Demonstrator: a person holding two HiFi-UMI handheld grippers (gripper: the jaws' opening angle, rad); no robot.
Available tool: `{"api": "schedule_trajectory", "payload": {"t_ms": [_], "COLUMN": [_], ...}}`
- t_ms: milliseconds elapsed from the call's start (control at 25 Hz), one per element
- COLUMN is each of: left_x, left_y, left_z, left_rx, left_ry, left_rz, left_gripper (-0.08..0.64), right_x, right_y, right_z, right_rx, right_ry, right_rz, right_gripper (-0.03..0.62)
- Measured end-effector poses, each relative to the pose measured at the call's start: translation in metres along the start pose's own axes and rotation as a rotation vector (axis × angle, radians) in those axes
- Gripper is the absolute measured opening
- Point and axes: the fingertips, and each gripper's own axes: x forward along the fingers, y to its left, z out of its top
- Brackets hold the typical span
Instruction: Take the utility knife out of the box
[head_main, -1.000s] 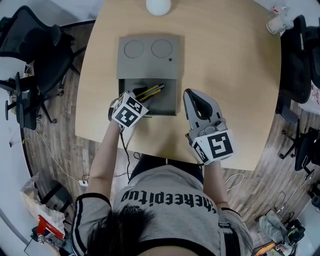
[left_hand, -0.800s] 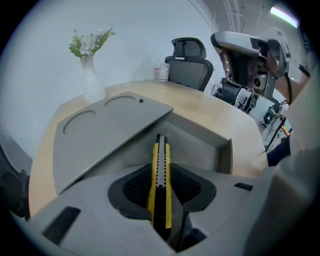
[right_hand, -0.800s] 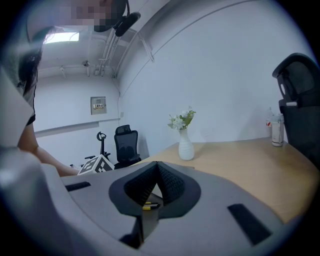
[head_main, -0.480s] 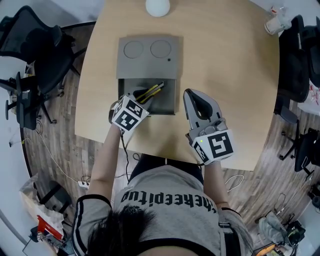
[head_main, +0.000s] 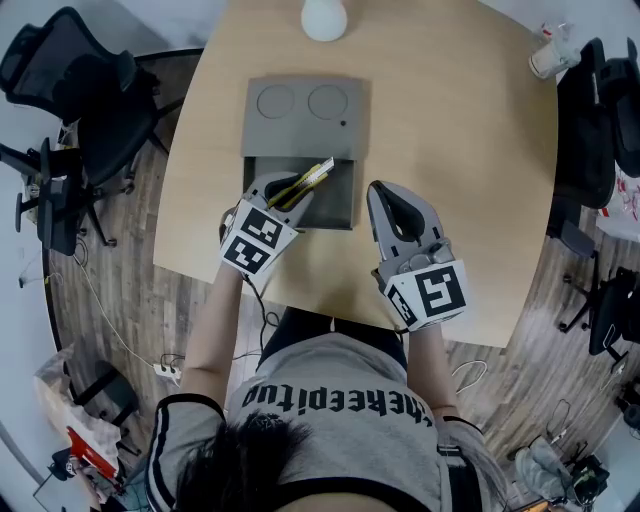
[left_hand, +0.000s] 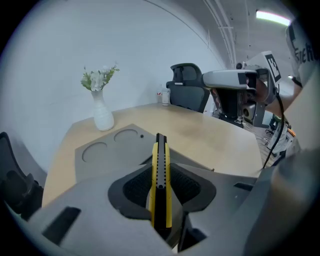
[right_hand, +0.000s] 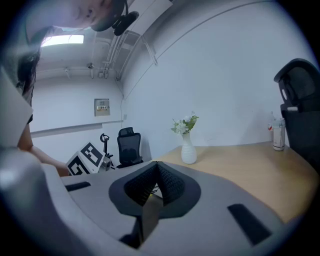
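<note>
Fingers of left gripper (head_main: 287, 192) just closed on utility knife (left_hand: 160, 167); right gripper (head_main: 388, 193) fingers clenched.

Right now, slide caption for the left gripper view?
Left gripper clamps the yellow utility knife over the grey box; white vase behind.

Left claw (head_main: 283, 190): my jaws have just been closing, and the utility knife (head_main: 308, 179) is clamped between them. It is yellow and black, and its far end slants away to the right.
Box (head_main: 300, 120): grey, straight ahead of my left claw. Its open compartment shows beneath the jaws and just to their right.
Right claw (head_main: 393, 196): over the table (head_main: 470, 180), just right of the open compartment and apart from my left claw.
Vase (head_main: 324, 18): white, well ahead of both claws, beyond the box.
</note>
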Motion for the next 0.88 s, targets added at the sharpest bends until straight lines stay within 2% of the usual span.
{"api": "schedule_trajectory", "payload": {"t_ms": [320,880], "left_x": [-0.037,-0.109], "left_y": [-0.002,-0.017], "left_z": [0.029,0.054], "left_rx": [-0.029,-0.079], "left_ry": [-0.135,-0.371], "left_rz": [0.064,0.179], "left_gripper": [0.126,0.126], "right_x": [-0.003,-0.023], "right_y": [0.016,0.053], "right_z": [0.008,0.021], "right_rx": [-0.021,-0.073], "right_ry": [-0.02,-0.051], "right_rz": [0.022,0.025], "right_gripper": [0.006,0.006]}}
